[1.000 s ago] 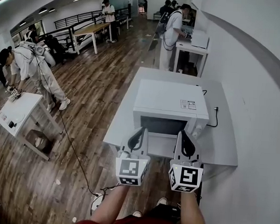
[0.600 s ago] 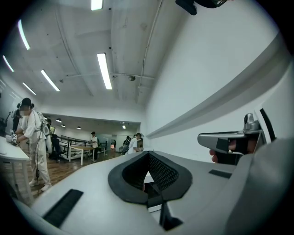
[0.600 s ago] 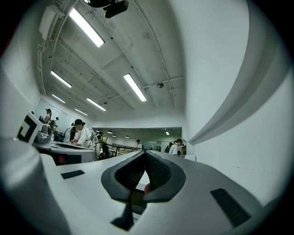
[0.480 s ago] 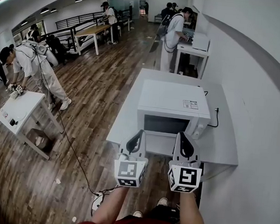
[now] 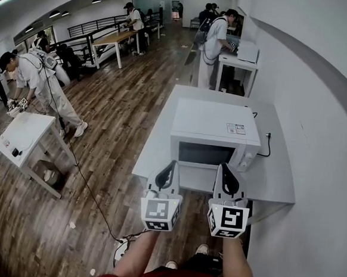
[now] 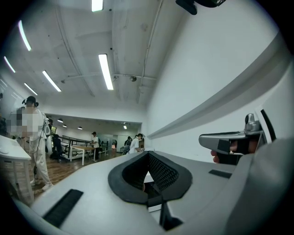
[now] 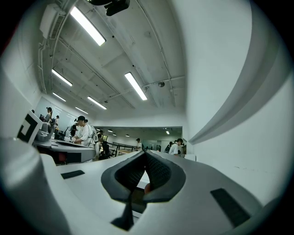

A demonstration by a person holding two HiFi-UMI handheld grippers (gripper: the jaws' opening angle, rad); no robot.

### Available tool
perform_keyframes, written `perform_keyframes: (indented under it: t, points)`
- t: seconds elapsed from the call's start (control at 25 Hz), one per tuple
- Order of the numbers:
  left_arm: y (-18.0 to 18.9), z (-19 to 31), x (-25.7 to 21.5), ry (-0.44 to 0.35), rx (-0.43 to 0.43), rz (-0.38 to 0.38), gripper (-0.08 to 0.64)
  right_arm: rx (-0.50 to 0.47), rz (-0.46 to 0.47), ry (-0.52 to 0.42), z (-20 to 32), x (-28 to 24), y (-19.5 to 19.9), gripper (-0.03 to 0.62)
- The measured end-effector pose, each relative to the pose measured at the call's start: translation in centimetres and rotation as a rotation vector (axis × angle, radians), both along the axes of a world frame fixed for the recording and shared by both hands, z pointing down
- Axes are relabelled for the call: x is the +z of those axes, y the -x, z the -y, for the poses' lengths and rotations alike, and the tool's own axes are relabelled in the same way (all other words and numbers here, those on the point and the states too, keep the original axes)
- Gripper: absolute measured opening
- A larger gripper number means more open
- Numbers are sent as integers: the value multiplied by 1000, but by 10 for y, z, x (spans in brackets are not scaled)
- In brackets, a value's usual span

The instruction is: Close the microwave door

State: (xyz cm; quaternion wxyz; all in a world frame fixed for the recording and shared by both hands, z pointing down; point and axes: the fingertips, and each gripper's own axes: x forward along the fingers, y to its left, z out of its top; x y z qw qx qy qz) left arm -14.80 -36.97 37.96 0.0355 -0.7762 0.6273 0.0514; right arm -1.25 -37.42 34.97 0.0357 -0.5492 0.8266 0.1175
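Sitting on a white table (image 5: 278,173) against the wall, the microwave (image 5: 214,138) faces the person, and its door (image 5: 207,154) lies flush with the front, shut, with the dark window showing. The knobs (image 5: 248,159) are at the right end of the microwave's front, a small label (image 5: 236,129) is on its top, and a black cable (image 5: 262,148) runs along the table to its right. The left gripper (image 5: 172,163) and the right gripper (image 5: 224,165) hang side by side just in front of the microwave, at the table's near edge, not touching the door. In the left gripper view the left gripper (image 6: 148,153) has its jaws pressed together at the tips with nothing between them; the right gripper (image 7: 146,153) shows the same in its own view. Well to the left of the microwave, a person (image 5: 37,82) in white bends over a small table (image 5: 21,138); beyond the microwave, another person (image 5: 216,37) stands at a further table.
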Motion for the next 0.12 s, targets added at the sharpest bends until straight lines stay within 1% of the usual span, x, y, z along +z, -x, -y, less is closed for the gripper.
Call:
perform_keyframes:
  t: [0.12]
  points:
    - [-3,0,0,-2,5,-1,26,1,-2,2,0,1,-3,26]
